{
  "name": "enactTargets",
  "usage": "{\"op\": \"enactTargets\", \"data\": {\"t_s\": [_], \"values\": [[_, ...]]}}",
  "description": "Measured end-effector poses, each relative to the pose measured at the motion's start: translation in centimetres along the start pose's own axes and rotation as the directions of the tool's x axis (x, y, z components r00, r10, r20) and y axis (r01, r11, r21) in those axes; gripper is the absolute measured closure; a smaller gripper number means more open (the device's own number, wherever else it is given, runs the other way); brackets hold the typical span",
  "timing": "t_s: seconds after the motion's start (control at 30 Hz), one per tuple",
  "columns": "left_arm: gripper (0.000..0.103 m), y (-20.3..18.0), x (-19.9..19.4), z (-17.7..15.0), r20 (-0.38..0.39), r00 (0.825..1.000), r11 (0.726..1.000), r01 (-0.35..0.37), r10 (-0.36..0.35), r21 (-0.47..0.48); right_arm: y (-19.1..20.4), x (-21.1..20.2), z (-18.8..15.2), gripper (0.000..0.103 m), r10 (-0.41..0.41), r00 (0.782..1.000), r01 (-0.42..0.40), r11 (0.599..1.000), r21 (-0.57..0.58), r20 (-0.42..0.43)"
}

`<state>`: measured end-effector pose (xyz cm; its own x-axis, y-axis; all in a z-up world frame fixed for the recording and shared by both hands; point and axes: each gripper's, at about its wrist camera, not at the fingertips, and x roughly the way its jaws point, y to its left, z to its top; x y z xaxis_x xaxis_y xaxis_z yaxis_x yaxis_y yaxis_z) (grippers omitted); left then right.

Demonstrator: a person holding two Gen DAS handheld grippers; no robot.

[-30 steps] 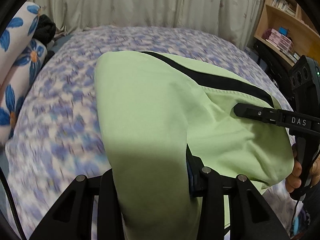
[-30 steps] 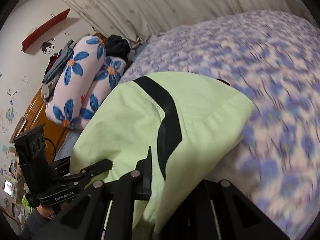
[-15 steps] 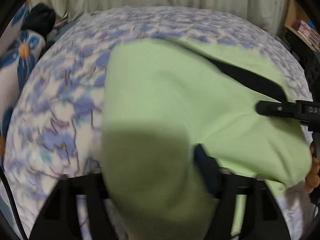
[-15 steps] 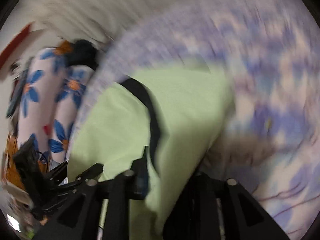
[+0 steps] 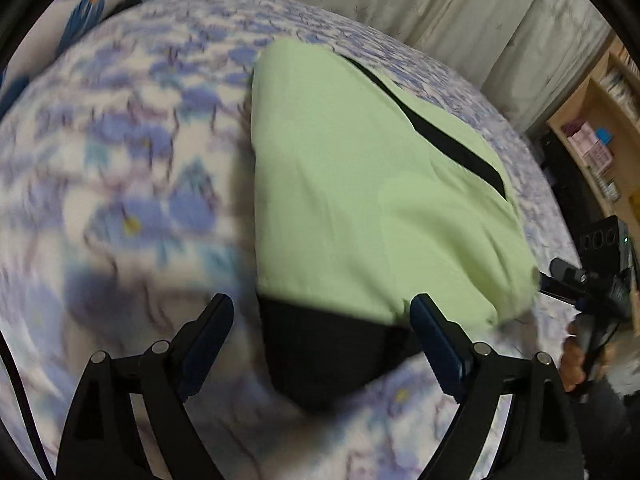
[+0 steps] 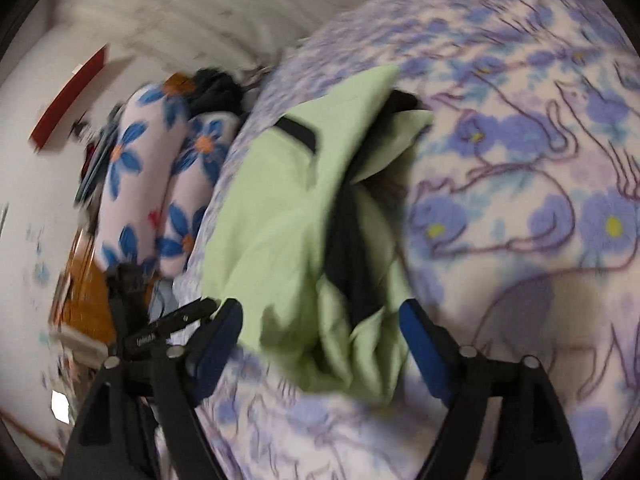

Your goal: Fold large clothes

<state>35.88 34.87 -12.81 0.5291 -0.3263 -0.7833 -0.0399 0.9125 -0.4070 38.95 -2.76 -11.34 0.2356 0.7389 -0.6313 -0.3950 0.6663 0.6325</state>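
We are spreading both sets of jaws, still widening. Left gripper [image 5: 322, 322] is straddling the near edge of the green garment [image 5: 360, 184] without pinching it; blue pads [image 5: 434, 340] are standing clear of the cloth. Right gripper [image 6: 320, 328] is likewise opening around the bunched near end of the garment [image 6: 288, 216], nothing clamped. The soft matte cloth with black stripe trim is lying folded on the fleecy bed cover [image 5: 120, 160] printed with purple flowers. Lettering on the other gripper's arm is too blurred to read. Farther off, flower-print pillows [image 6: 140, 184], pleated curtain [image 5: 460, 12].
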Motion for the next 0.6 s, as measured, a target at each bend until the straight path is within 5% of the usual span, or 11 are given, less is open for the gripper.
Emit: {"op": "enactTargets", "data": {"t_s": [0.23, 0.27, 0.3, 0.33, 0.37, 0.4, 0.5, 0.6], "values": [[0.015, -0.5, 1.2, -1.8, 0.015, 1.000, 0.999, 0.003, -0.003, -0.034, 0.8, 3.2, -0.5, 0.021, -0.122, 0.991, 0.117, 0.989, -0.087, -0.061], [0.018, -0.7, 1.2, -1.9, 0.020, 1.000, 0.999, 0.009, -0.008, -0.045, 0.5, 3.9, -0.4, 0.021, -0.127, 0.990, 0.122, 0.990, -0.070, -0.064], [0.035, -0.7, 1.4, -1.7, 0.022, 0.999, 0.998, 0.027, -0.025, -0.057, 0.5, 4.0, -0.5, 0.021, -0.121, 0.991, 0.117, 0.992, -0.054, -0.058], [0.044, -0.7, 1.4, -1.7, 0.017, 0.999, 0.996, 0.042, -0.041, -0.074, 0.5, 3.9, -0.6, 0.030, -0.115, 0.992, 0.113, 0.993, -0.042, -0.044], [0.047, -0.9, 1.3, -1.6, 0.022, 0.999, 0.995, 0.027, -0.025, -0.095, 0.9, 3.8, -0.7, 0.058, -0.105, 0.994, 0.103, 0.994, -0.048, -0.042], [0.055, -1.0, 1.2, -1.5, 0.024, 1.000, 0.994, 0.016, -0.013, -0.105, 1.2, 3.6, -0.8, 0.067, -0.114, 0.992, 0.112, 0.992, -0.049, -0.044], [0.068, -1.4, 0.1, -0.6, 0.012, 1.000, 0.992, 0.010, -0.008, -0.129, 1.7, 2.2, -0.5, 0.076, -0.018, 0.998, 0.022, 0.998, 0.061, -0.060], [0.070, -0.7, -1.2, 0.1, 0.006, 0.999, 0.979, 0.041, -0.040, -0.200, 2.6, 0.3, 0.4, 0.076, 0.127, 0.990, -0.114, 0.978, 0.173, -0.061]]}}
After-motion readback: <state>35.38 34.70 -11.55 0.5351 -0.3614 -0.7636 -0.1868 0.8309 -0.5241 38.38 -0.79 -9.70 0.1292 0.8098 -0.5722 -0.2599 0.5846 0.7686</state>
